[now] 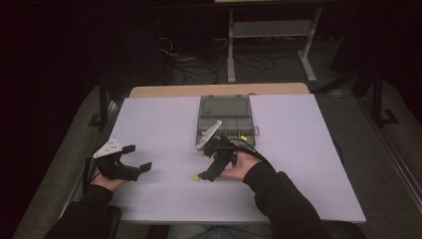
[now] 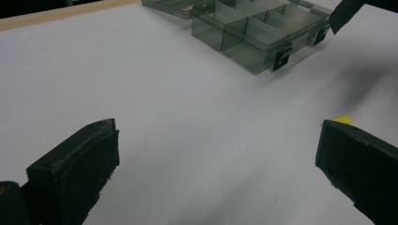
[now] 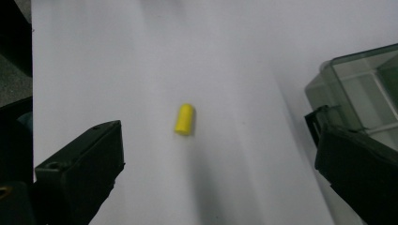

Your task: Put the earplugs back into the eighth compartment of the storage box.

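Hands in dark sleeves hold two black grippers over a white table [image 1: 298, 164], seen from above. At the left, the left gripper [image 1: 138, 158] hovers near the table's left edge with its jaws spread wide and nothing between them; its own view looks across bare tabletop toward the organiser. Moving right, a small yellow cylinder [image 1: 195, 177] lies on its side on the table, just beside the tips of the right gripper [image 1: 206, 176], which slants down toward it. In the right gripper view the yellow cylinder [image 3: 184, 119] rests between the two spread jaws, touching neither. Farther right and back stands a smoky clear compartment box [image 1: 226, 122] with its lid open, and a second yellow piece [image 1: 244, 138] sits at its near right corner. Because the cylinder is round, it would probably roll or squirt away if one jaw touches it first, or if the jaws close off-centre.
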Available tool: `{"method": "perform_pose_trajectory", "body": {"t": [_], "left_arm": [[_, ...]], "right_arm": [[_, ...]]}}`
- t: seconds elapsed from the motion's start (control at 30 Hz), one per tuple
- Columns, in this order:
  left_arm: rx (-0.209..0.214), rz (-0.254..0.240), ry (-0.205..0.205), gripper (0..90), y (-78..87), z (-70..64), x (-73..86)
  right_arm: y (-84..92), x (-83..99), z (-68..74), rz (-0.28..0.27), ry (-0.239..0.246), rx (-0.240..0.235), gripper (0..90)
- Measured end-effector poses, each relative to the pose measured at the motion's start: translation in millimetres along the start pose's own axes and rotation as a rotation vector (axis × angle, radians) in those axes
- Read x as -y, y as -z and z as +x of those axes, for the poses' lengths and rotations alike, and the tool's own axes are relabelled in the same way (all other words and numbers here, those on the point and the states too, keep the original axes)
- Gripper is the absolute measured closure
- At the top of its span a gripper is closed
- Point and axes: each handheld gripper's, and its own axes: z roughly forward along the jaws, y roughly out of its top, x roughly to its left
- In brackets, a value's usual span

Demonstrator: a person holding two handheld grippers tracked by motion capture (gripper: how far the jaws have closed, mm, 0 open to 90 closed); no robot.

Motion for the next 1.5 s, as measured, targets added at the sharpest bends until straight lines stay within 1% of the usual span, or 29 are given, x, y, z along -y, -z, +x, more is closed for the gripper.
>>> {"method": "perform_pose_trajectory", "body": {"t": [0.17,0.23,0.4,0.5,0.57,0.6,0.67,0.83,0.9,1.0,1.1,1.2,1.3,1.5], "left_arm": [[0.001,0.0,-0.001,0.0,0.0,0.1,0.0],[0.001,0.0,-0.002,0.0,-0.1,0.1,0.0],[0.001,0.001,-0.002,0.0,-0.1,-0.3,0.0],[0.003,0.001,-0.003,0.0,-0.2,-0.2,0.0],[0.006,0.003,-0.005,0.0,-0.4,-0.3,0.0],[0.006,0.004,-0.007,0.0,-0.4,-0.4,0.0],[0.005,0.002,-0.005,0.0,-0.4,-0.6,0.0],[0.003,0.001,-0.004,0.0,-0.3,-0.3,-0.1],[0.003,0.001,-0.004,0.0,-0.3,-0.3,-0.1],[0.004,0.002,-0.004,0.0,-0.4,-0.2,0.0],[0.003,0.002,-0.003,0.0,-0.3,-0.4,0.0],[0.004,0.002,-0.002,0.0,-0.4,-0.4,0.0],[0.004,0.002,-0.004,0.0,-0.3,-0.4,0.0],[0.004,0.002,-0.002,0.0,-0.5,-0.5,0.0]], "right_arm": [[-13.9,-1.1,4.2,0.018,0.014,-0.013,3.3],[-19.2,-1.6,6.6,0.029,0.027,-0.016,5.6],[-30.3,-2.8,11.9,0.05,0.051,-0.04,11.5],[-34.5,-3.2,13.4,0.053,0.062,-0.052,14.1],[-36.0,-3.3,14.8,0.056,0.064,-0.055,18.2],[-36.9,-3.2,15.2,0.055,0.064,-0.064,20.1],[-38.9,-3.2,16.7,0.058,0.071,-0.069,26.1],[-45.1,-2.7,18.7,0.079,0.082,-0.078,36.5],[-46.8,-2.6,19.0,0.08,0.088,-0.071,42.3],[-48.5,-2.9,19.1,0.076,0.083,-0.061,50.5],[-50.8,-3.3,18.6,0.079,0.078,-0.039,58.5],[-53.0,-3.8,19.9,0.085,0.073,-0.013,70.6],[-53.6,-4.0,19.2,0.091,0.065,-0.002,77.2],[-52.7,-4.0,19.1,0.09,0.056,-0.006,78.3]]}}
